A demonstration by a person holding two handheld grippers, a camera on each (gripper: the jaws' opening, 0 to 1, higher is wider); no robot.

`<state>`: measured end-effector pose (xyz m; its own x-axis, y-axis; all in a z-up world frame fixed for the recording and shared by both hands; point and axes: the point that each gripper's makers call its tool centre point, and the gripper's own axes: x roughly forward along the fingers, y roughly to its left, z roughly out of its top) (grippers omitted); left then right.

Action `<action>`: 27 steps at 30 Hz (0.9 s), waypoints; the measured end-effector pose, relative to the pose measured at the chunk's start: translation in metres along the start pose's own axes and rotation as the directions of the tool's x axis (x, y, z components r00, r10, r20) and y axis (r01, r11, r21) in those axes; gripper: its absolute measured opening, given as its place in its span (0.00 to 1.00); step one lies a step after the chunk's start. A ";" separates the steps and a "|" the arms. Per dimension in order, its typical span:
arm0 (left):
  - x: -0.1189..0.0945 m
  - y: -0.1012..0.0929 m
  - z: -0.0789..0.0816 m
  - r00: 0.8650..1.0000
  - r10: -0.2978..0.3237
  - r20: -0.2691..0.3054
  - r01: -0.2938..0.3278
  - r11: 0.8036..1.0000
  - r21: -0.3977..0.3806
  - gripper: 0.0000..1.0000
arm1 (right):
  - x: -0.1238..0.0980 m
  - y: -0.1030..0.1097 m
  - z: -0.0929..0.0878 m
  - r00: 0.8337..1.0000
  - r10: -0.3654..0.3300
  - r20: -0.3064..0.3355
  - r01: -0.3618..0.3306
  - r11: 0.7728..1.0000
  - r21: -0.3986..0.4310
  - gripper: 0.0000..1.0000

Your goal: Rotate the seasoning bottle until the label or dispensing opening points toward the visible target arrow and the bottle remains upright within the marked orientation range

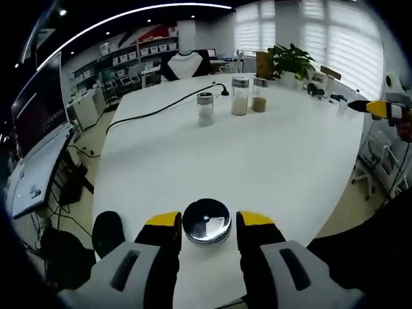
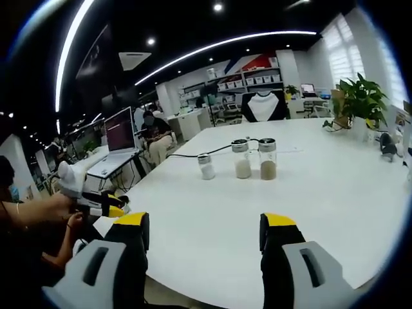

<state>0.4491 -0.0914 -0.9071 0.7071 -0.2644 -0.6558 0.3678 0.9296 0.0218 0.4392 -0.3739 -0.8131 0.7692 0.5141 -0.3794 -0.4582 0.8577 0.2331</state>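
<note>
Bottles are standing in two places on the white surface (image 1: pixel 270 161). One bottle (image 1: pixel 206 222), seen from above by its shiny metal cap, is sitting at the near edge between the jaws of the left claw (image 1: pixel 206 227); three more are grouped well apart from it, toward the far side: a short one (image 1: pixel 205 108) with white contents, a taller one (image 1: pixel 239 96) with pale grains and another (image 1: pixel 260 94) with tan contents. The near bottle is standing upright, and its place between the yellow-tipped jaws suggests it is the one being turned; no arrow or marking on the surface is showing clearly enough to judge how far the turning has to go. A dark slot on the cap may be the dispensing opening, though that is hard to tell.

The left claw is standing open about as wide as the cap, one jaw just beside each flank of the bottle; whether the pads are actually pressing it is not clear, so a light bracket rather than a firm grip seems likeliest.

The right claw (image 2: pixel 205 232) is hanging wide open over bare surface at the near edge, holding and touching nothing, probably kept clear while the left does the work. In the right gripper view the left claw (image 2: pixel 103 207) is appearing at the left, held in a person's hand (image 2: pixel 51 209). A black cable (image 1: pixel 154 111) is running across the surface past the far trio, and a potted plant (image 1: pixel 293 61) is standing behind them.
</note>
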 end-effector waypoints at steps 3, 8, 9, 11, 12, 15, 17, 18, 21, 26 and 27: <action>0.001 0.001 -0.002 1.000 0.007 -0.005 -0.007 1.000 -0.005 0.36 | -0.001 -0.003 -0.001 1.000 -0.005 -0.002 0.005 1.000 0.002 0.69; 0.001 0.002 -0.003 1.000 0.010 -0.013 -0.010 1.000 -0.010 0.35 | -0.003 -0.006 0.000 1.000 -0.014 0.004 0.014 1.000 0.008 0.69; 0.001 0.002 -0.003 1.000 0.010 -0.012 -0.010 1.000 -0.012 0.35 | -0.003 -0.006 0.000 1.000 -0.015 0.005 0.015 1.000 0.009 0.69; 0.001 0.003 -0.003 1.000 0.012 -0.012 -0.012 1.000 -0.016 0.34 | -0.003 -0.007 0.000 1.000 -0.016 0.005 0.016 1.000 0.010 0.69; 0.002 0.003 -0.003 1.000 0.008 -0.012 -0.009 1.000 -0.018 0.34 | -0.004 -0.007 -0.001 1.000 -0.016 0.004 0.016 1.000 0.012 0.69; 0.002 0.003 -0.004 1.000 -0.007 -0.010 0.007 1.000 -0.016 0.34 | -0.004 -0.007 -0.001 1.000 -0.016 0.004 0.016 1.000 0.014 0.69; 0.001 0.004 -0.004 1.000 -0.015 -0.013 0.015 1.000 -0.005 0.34 | -0.004 -0.007 -0.002 1.000 -0.016 0.004 0.016 1.000 0.015 0.69; 0.000 0.004 -0.005 1.000 -0.023 -0.017 0.023 1.000 0.004 0.34 | -0.004 -0.007 -0.002 1.000 -0.016 0.004 0.016 1.000 0.016 0.69; -0.003 0.010 -0.007 0.999 -0.033 -0.036 0.033 0.999 0.014 0.37 | -0.004 -0.008 -0.002 1.000 -0.017 0.006 0.017 1.000 0.017 0.69; -0.008 0.015 -0.011 0.998 -0.033 -0.047 0.034 0.999 0.019 0.39 | -0.004 -0.008 -0.002 1.000 -0.017 0.008 0.017 1.000 0.021 0.69; -0.009 0.016 -0.011 0.998 -0.030 -0.048 0.031 0.999 0.022 0.39 | -0.003 -0.008 -0.002 1.000 -0.016 0.007 0.016 1.000 0.021 0.69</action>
<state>0.4420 -0.0711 -0.9090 0.6662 -0.2793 -0.6915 0.4025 0.9153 0.0180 0.4396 -0.3826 -0.8155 0.7797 0.5000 -0.3770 -0.4362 0.8656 0.2460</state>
